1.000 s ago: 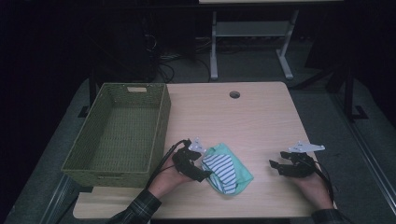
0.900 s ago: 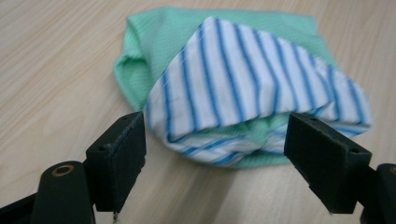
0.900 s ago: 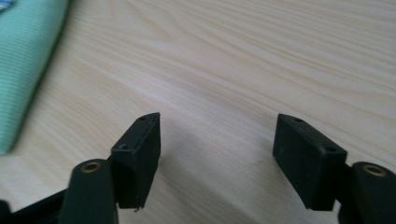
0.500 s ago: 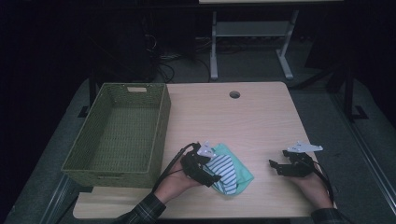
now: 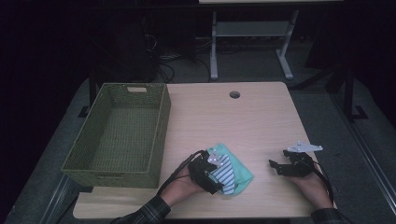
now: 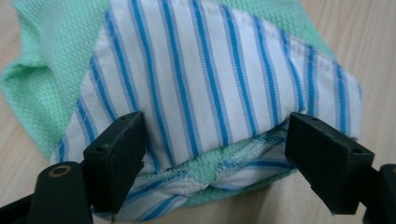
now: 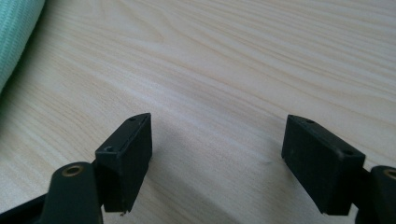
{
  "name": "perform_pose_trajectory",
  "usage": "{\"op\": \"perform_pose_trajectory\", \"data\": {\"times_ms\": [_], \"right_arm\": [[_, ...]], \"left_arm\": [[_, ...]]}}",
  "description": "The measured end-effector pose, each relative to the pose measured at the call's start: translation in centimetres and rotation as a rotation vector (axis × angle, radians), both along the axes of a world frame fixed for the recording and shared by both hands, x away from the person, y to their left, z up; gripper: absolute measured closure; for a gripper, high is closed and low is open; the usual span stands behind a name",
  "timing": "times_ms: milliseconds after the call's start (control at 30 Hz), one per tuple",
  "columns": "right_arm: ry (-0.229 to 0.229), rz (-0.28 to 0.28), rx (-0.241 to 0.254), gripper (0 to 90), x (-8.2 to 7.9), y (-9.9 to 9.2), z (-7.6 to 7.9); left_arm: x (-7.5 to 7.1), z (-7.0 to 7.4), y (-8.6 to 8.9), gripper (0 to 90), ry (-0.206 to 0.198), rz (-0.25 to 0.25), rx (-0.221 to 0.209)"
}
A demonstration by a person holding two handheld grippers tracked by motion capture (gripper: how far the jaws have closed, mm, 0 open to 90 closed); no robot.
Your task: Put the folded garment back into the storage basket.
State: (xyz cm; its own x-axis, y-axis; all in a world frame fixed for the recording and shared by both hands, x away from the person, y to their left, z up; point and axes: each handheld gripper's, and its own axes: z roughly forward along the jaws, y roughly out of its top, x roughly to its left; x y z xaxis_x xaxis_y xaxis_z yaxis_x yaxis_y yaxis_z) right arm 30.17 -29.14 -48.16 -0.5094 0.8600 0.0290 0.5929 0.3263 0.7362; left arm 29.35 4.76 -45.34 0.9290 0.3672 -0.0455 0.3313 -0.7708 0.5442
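A folded bundle lies near the table's front edge: a white cloth with blue stripes on a mint-green cloth. My left gripper is low at the bundle's left side. Its jaws stand wide, with the bundle's near edge between them, and the pads do not visibly squeeze it. My right gripper rests to the right of the bundle over bare wood. Its jaws have just been opening and have nothing between them.
A woven green basket stands at the table's left side with nothing inside. The light wooden table has a round cable hole near its far edge. A metal frame stands on the floor beyond the table.
My left gripper has slid to the right and a little down, so its jaws now straddle the bundle's edge. The right hand has stayed in place.
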Motion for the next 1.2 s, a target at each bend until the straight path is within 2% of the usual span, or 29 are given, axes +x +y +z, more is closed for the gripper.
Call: {"op": "perform_pose_trajectory", "data": {"times_ms": [267,433,567,633,767,900,1100,1167,1200], "right_arm": [[0.000,-0.002,-0.001,23.5,0.0,0.0,0.0],[0.003,-0.012,-0.002,21.7,0.0,0.0,0.0],[0.005,-0.015,-0.001,21.1,0.0,0.0,0.0],[0.005,-0.016,-0.002,20.8,0.1,0.0,0.0],[0.005,-0.018,-0.002,20.5,0.1,0.0,0.0],[0.005,-0.018,-0.002,20.5,0.1,0.0,0.0],[0.005,-0.019,-0.002,20.4,0.1,0.0,0.0],[0.005,-0.019,-0.003,20.3,0.1,0.0,0.0],[0.005,-0.018,-0.003,20.3,0.1,0.0,0.0]], "left_arm": [[-0.3,-0.3,-0.1,19.7,-0.030,0.010,0.005],[-0.3,-0.1,0.1,27.1,-0.033,0.013,0.019],[-0.1,0.2,0.3,40.9,-0.043,0.011,0.025],[0.0,0.3,0.5,51.6,-0.044,0.009,0.024],[0.5,0.4,0.7,66.9,-0.048,0.002,0.027],[0.7,0.4,0.8,71.1,-0.035,-0.002,0.024],[1.3,0.6,1.3,72.2,0.032,0.004,-0.019],[1.3,1.0,1.5,72.3,0.034,-0.012,-0.003],[1.3,1.2,1.5,72.3,0.033,-0.004,-0.018]]}}
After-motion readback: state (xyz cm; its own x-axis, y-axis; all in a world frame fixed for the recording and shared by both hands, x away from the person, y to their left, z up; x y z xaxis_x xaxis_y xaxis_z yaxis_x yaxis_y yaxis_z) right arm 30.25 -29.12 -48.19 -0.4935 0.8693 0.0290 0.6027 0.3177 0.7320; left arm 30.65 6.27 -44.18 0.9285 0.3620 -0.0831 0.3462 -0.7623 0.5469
